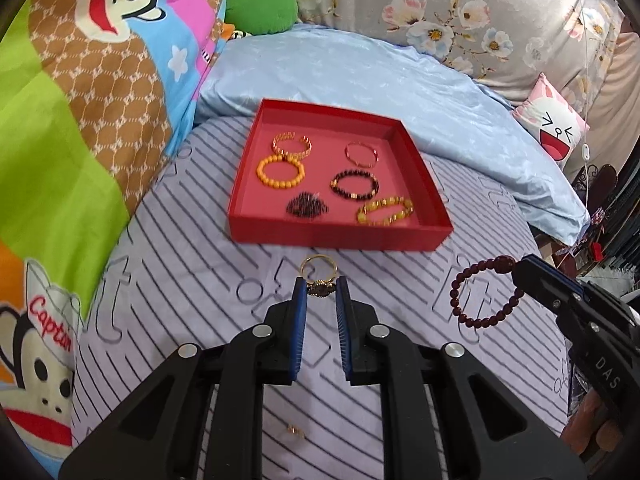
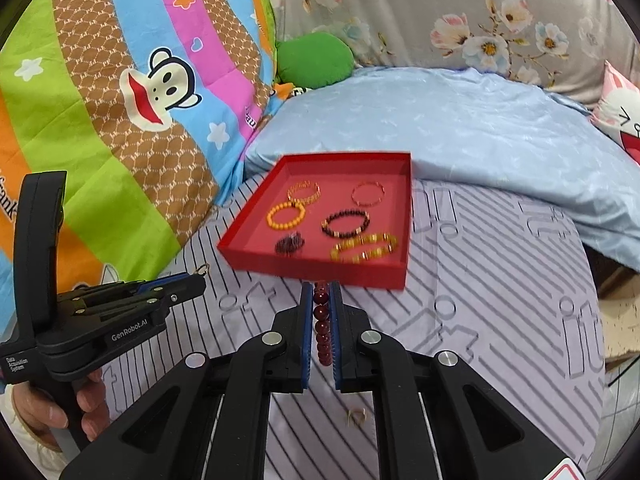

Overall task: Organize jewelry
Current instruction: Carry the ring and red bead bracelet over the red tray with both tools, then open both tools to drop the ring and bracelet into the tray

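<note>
A red tray [image 1: 336, 234] sits on the striped bedsheet and holds several bracelets, among them an orange bead one [image 1: 280, 170] and a dark bead one [image 1: 355, 184]. My left gripper [image 1: 322, 289] is shut on a gold ring-like watch bangle [image 1: 319, 270], held in front of the tray. My right gripper [image 2: 321, 294] is shut on a dark red bead bracelet [image 2: 322, 326], which hangs in the air; it also shows in the left wrist view [image 1: 486, 294]. The tray also shows in the right wrist view [image 2: 316, 268].
A small gold ring [image 1: 295, 432] lies on the striped sheet [image 1: 180, 272] near me; it also shows in the right wrist view [image 2: 356, 416]. A blue pillow [image 1: 360, 76] lies behind the tray. A cartoon quilt [image 1: 80, 100] rises on the left.
</note>
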Available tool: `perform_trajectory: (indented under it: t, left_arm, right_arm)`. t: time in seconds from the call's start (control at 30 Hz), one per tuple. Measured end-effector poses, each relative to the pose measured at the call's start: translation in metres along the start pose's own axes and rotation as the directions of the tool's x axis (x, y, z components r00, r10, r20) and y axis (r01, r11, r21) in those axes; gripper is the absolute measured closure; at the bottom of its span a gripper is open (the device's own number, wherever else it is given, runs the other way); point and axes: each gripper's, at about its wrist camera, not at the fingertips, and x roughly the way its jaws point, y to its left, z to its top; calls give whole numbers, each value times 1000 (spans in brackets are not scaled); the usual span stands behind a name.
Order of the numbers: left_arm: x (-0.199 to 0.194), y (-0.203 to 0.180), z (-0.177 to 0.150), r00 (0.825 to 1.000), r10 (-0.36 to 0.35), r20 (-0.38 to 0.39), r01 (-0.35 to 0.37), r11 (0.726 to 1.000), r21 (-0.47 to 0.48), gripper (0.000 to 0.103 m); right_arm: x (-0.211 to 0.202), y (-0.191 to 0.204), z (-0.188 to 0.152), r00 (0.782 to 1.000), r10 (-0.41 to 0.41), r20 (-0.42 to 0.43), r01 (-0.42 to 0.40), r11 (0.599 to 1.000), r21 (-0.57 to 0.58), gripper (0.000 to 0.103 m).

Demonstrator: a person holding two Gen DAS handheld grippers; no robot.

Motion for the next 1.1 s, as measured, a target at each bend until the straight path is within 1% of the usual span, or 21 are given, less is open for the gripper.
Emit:
perform_trajectory:
  t: [0.2, 0.3, 0.43, 0.53, 0.67, 0.8, 1.0, 1.1]
  left_arm:
    - [13, -3, 50, 999, 8, 52, -9, 1000, 27, 89]
    - [25, -5, 75, 998, -6, 69, 3, 999, 38, 89]
    - [48, -9, 101, 998, 3, 69, -7, 998, 54, 89]
    - [69, -11, 119, 998, -6, 60, 3, 998, 60, 89]
    - [98, -12, 135, 999, -8, 42, 5, 998, 70, 89]
    - [124, -12, 142, 1000, 2, 21, -4, 997, 74, 89]
    - [155, -9, 146, 1000, 11, -23, -10, 998, 64, 89]
    - [167, -9, 146, 999, 16, -49, -13, 997, 70, 88]
  right_arm:
    - [28, 3, 53, 999, 7, 31, -5, 999, -33, 95]
    - [48, 1, 77, 999, 23, 29, -22, 999, -32, 95]
    - [79, -2, 100, 999, 33, 14, -33, 999, -22, 95]
    - [106, -10, 113, 999, 37, -7, -37, 999, 2, 95]
    - [136, -24, 121, 999, 35, -35, -34, 999, 40, 95]
    - [162, -35, 122, 997, 28, -67, -24, 998, 64, 95]
    - [193, -51, 115, 993, 18, -119, -7, 995, 96, 95]
    - [201, -56, 113, 991, 3, -135, 10, 995, 98, 95]
